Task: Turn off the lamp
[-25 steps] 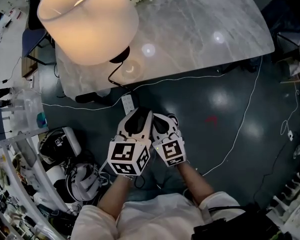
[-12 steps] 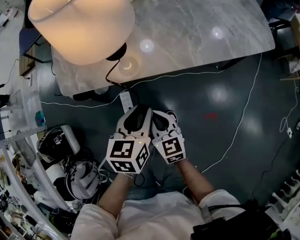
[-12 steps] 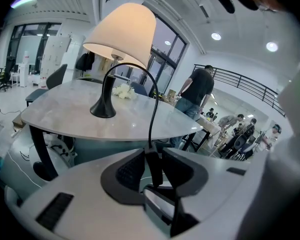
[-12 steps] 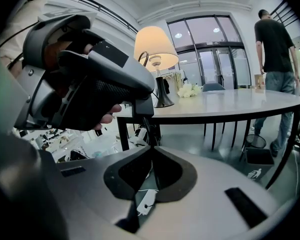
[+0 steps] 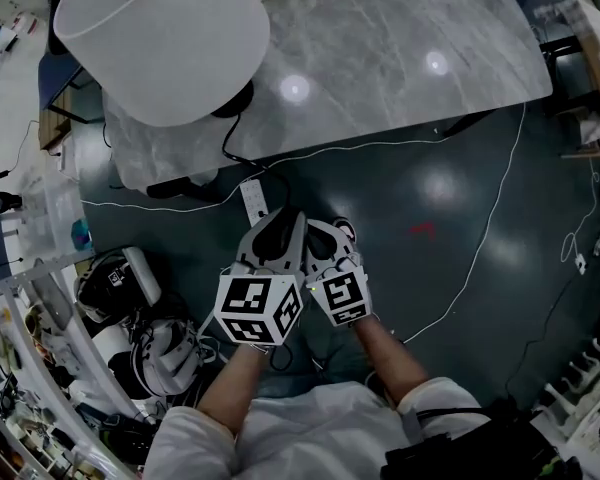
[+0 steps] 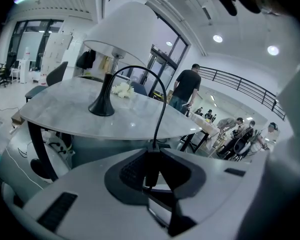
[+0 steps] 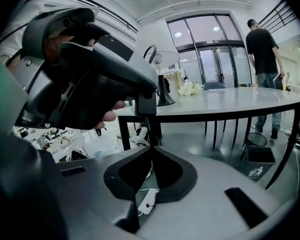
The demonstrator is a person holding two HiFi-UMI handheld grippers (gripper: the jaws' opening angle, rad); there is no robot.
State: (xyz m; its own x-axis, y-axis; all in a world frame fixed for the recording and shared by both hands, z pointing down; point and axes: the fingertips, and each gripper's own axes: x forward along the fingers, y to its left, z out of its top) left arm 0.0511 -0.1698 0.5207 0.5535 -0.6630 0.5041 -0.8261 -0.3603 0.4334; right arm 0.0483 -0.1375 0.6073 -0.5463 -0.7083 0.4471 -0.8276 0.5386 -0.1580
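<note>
Lamp shade (image 5: 160,43) unlit on grey marble surface (image 5: 400,48). Black cord (image 5: 228,150) drops off edge toward white power strip (image 5: 253,203) on dark floor (image 5: 440,248).

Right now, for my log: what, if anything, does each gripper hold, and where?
Left gripper, jaws just closing, clamps the inline switch; right gripper pinches the lamp cord near it.

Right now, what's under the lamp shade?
Under the shade: a black stem and flared base standing on the marble table, and a black cord arching away from it. The bulb and socket are covered by the shade.
</note>
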